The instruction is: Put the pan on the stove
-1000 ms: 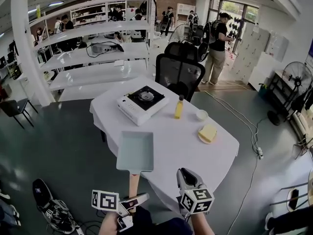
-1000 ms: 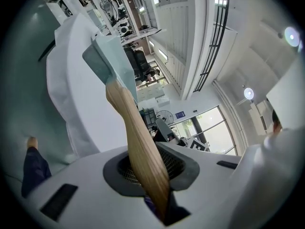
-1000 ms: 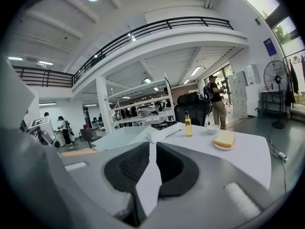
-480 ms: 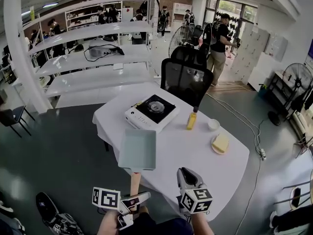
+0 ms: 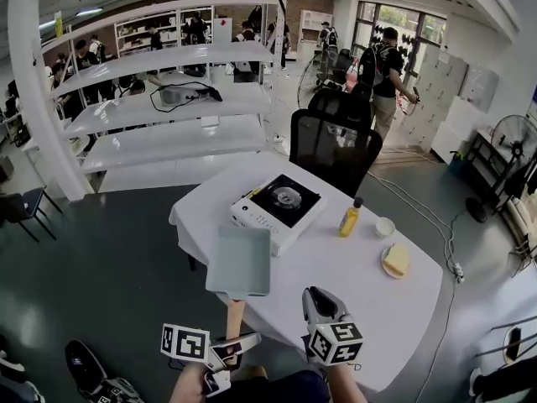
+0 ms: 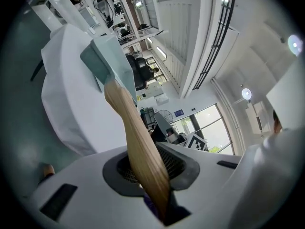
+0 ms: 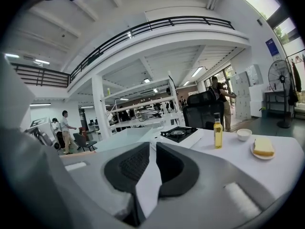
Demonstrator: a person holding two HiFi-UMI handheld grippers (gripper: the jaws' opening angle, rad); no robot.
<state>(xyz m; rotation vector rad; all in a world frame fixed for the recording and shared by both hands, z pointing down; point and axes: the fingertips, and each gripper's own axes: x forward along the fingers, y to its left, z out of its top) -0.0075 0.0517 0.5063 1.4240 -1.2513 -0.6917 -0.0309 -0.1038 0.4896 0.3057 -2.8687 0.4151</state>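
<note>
While the left gripper (image 5: 242, 341) is clamped on the pan's wooden handle (image 5: 233, 313), we see the pan (image 5: 239, 261) itself carried level in the air, out ahead of us over the near left edge of the table (image 5: 361, 296). In the left gripper view the jaws stand only narrowly apart, and the dark pads (image 6: 177, 163) press on the handle's end from both sides. From there the handle runs up and away to the pale grey-green rectangular pan.

We find the stove (image 5: 278, 207) resting on the white table just beyond the pan. In the head view the pan's far rim reaches the stove's near corner, but the pan is not set on the burner. Whether the two touch we cannot tell.

Our right gripper (image 5: 316, 295) hovers to the right of the pan, over the table's near edge, pointing forward. Its jaws leave only a slim gap with nothing in it; through that slit we see bare tablecloth.

Farther right on the table stand a bottle (image 5: 350, 217) of yellow liquid, a small bowl (image 5: 384, 226) and a plate (image 5: 395, 260) with a yellow slab.
</note>
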